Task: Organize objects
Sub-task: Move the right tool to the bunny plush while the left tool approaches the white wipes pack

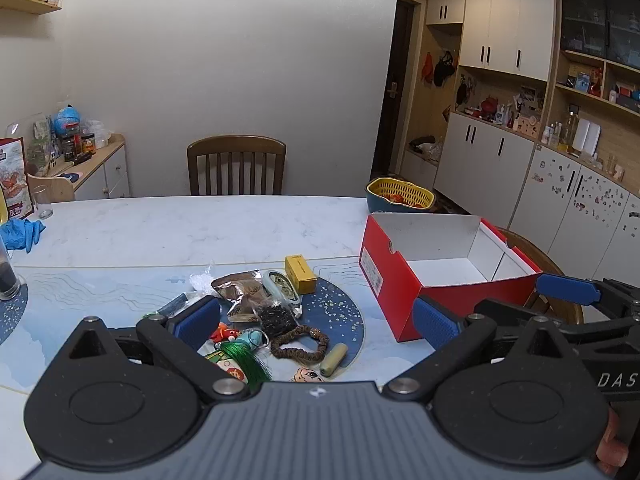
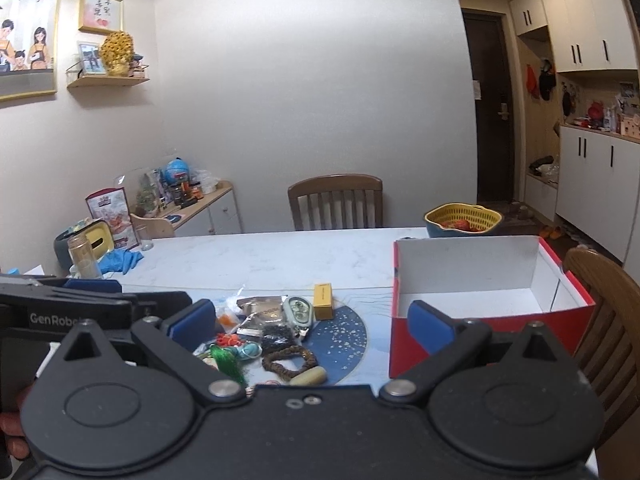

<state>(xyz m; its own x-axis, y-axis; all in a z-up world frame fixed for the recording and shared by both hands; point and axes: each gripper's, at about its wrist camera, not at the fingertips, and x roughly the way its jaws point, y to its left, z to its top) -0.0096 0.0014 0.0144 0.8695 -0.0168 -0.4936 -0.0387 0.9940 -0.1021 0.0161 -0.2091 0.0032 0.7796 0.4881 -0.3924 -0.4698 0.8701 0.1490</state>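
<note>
**Both grippers wide over a heap of small things beside an empty red box**

The left gripper (image 1: 316,318) and the right gripper (image 2: 310,324) hover above the white marble-patterned table (image 1: 200,232), jaws spread wide with nothing between the blue pads. Each view catches the other tool at its edge: the left wrist view shows the right gripper's blue fingers at far right, over the box's near corner, and fingers of a hand (image 1: 610,446) behind it. The right wrist view shows the left tool at far left.

Only the right wrist view shows the framed pictures and the wall shelf (image 2: 108,80); only the left shows the glass-fronted cupboards (image 1: 600,20).

The heap lies on a round dark-blue speckled placemat (image 1: 340,312), left of the open red cardboard box with white inside (image 1: 400,280). In it: a small yellow rectangular box (image 1: 300,274) lying flat, long axis running away from the cameras; a brown beaded bracelet (image 1: 298,346); a pale-green short cylinder (image 1: 333,359) lying tilted, its far end toward the box; a green tassel (image 1: 244,360) fanning toward the camera. The red box's long axis runs away and rightward, opening upward.
</note>
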